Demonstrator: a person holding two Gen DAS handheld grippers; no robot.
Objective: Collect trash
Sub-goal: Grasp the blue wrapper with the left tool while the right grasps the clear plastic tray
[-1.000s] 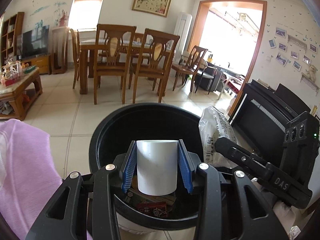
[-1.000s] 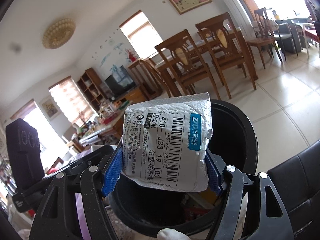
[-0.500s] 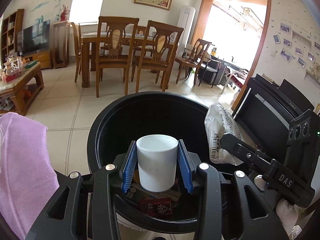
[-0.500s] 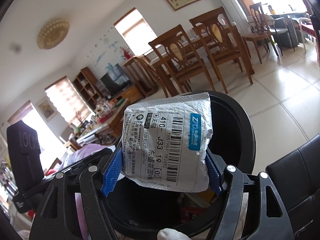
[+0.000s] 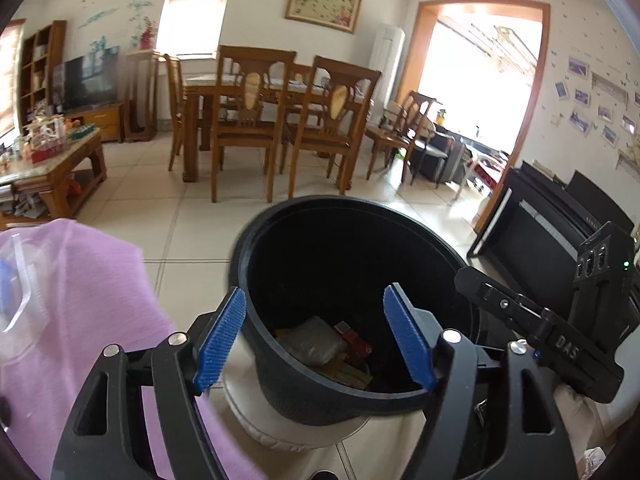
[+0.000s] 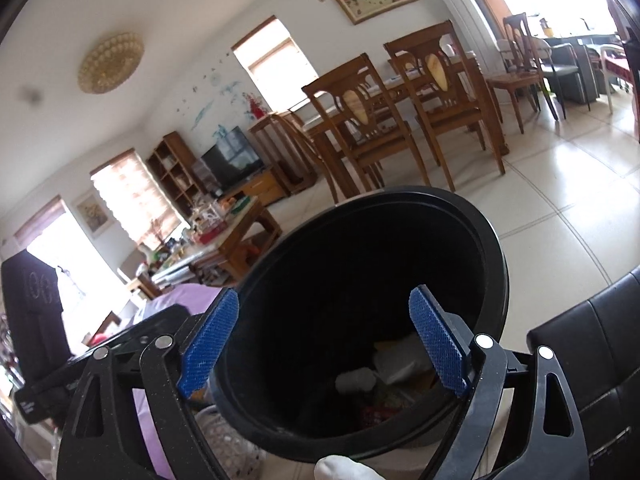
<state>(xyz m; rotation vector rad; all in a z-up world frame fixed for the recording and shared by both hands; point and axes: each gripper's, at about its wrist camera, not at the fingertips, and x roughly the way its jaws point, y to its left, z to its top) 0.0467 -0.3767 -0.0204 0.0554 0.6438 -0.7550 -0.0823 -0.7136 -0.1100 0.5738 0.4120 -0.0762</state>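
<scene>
Both the left gripper [image 5: 316, 338] and right gripper [image 6: 324, 340], jaws just opened wide and empty, hang over the black bin [image 5: 288, 380], where the grey parcel [image 5: 314, 340] lies below them

My left gripper [image 5: 314, 334] is black plastic with ribbed blue pads [image 5: 219, 339] and silver screws — the right gripper [image 6: 325, 342] matches, its blue pads [image 6: 438, 344] cross-hatched. White "DAS" lettering marks its side, seen from the left — plus a white glove tip [image 6: 340, 468].
</scene>
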